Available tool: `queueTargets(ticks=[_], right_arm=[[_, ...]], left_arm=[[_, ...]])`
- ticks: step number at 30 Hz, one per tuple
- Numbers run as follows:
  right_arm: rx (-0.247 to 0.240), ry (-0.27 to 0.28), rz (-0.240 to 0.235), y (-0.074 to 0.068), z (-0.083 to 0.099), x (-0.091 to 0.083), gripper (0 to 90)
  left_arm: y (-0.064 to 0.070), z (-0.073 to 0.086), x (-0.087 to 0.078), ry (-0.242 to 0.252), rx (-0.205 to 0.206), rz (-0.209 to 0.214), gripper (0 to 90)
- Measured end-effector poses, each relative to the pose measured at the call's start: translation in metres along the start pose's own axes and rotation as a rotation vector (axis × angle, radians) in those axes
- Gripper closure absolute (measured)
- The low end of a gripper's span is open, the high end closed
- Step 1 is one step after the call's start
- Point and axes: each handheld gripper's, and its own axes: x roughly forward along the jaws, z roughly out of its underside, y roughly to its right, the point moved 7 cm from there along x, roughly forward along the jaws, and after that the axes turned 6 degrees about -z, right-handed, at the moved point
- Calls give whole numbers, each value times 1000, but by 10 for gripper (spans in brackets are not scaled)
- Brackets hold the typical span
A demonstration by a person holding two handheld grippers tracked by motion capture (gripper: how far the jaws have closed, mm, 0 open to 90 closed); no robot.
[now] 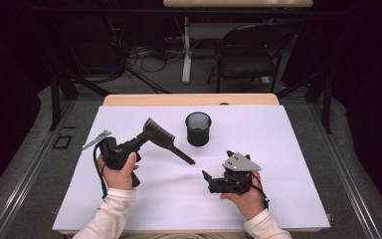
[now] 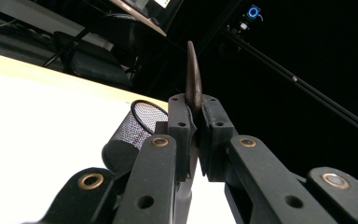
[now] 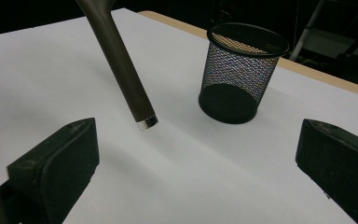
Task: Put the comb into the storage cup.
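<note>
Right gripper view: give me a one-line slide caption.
Open right gripper faces the raised hairbrush handle, with the empty black mesh cup standing on the white table behind.

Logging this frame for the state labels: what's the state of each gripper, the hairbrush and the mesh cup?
left gripper: shut on the hairbrush, clamped at its head end.
hairbrush: held, tilted, handle tip lowest, just above the white sheet.
right gripper: open, jaws wide apart, holding nothing.
mesh cup: upright on the sheet, nothing seen inside, untouched.
</note>
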Motion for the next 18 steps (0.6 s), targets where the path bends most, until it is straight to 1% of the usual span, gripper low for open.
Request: queueTargets(ticks=[2,7,12,18], right_arm=[[5,3,8,2,0,-1,0],[21,11,13,7,0,-3,0],[35,10,21,12,1,-3,0],[44,8,26,14,2,-4,0]], left_arm=[[0,-1,0,7,0,-3,845],[3,-6,3,23,23,-11,846],[9,-9,9,19,26,-6,845],[16,-19,18,20,56,-16,845]])
